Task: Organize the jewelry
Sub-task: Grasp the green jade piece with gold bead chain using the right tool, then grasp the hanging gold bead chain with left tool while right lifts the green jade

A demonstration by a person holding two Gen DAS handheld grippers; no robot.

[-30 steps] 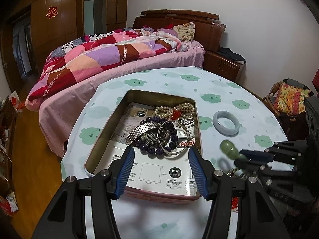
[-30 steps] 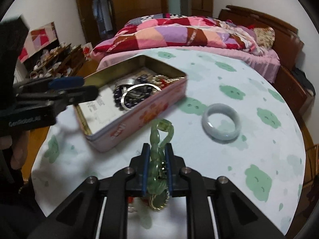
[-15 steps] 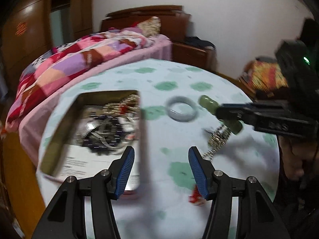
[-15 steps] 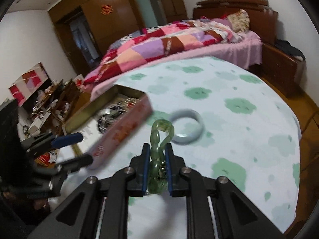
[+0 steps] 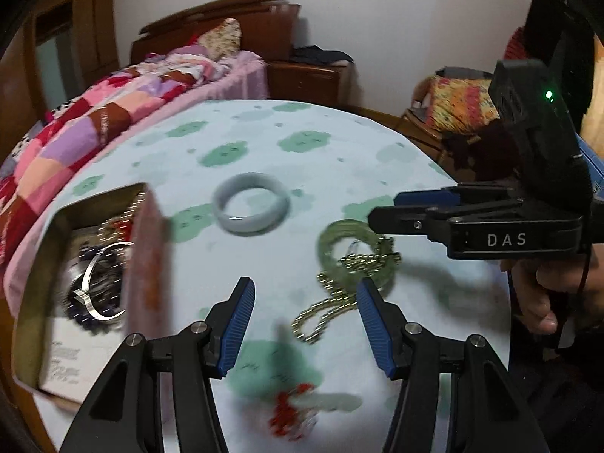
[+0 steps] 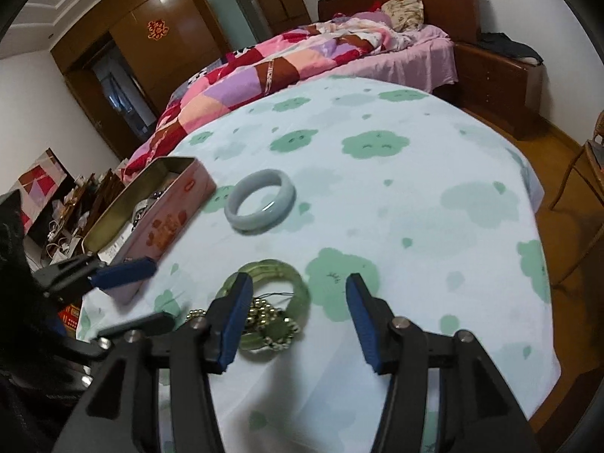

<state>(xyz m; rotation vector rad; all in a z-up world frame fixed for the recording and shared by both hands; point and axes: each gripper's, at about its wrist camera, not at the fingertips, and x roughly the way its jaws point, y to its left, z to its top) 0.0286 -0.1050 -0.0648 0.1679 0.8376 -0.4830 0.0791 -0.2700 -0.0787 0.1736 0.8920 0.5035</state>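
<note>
A green jade bangle (image 6: 298,287) lies on the table with a gold bead chain (image 6: 273,319) piled on it; both also show in the left wrist view, bangle (image 5: 330,243) and chain (image 5: 324,311). My right gripper (image 6: 300,311) is open and empty, just above the bangle. My left gripper (image 5: 305,315) is open and empty, close in front of the chain. A pale grey-blue bangle (image 6: 260,200) lies further out. The pink tin box (image 6: 151,219) holds a silver bangle (image 5: 100,285), dark beads and pearls.
The round table wears a white cloth with green clouds (image 6: 377,143). A red tassel charm (image 5: 292,409) lies near the table's front edge. A bed with a patchwork quilt (image 6: 287,64) stands behind the table. A wicker chair (image 6: 589,196) stands at the right.
My right gripper has opened and let go of the green bangle, which now lies on the table with the gold chain. My left gripper has swung right, from the tin towards the chain.
</note>
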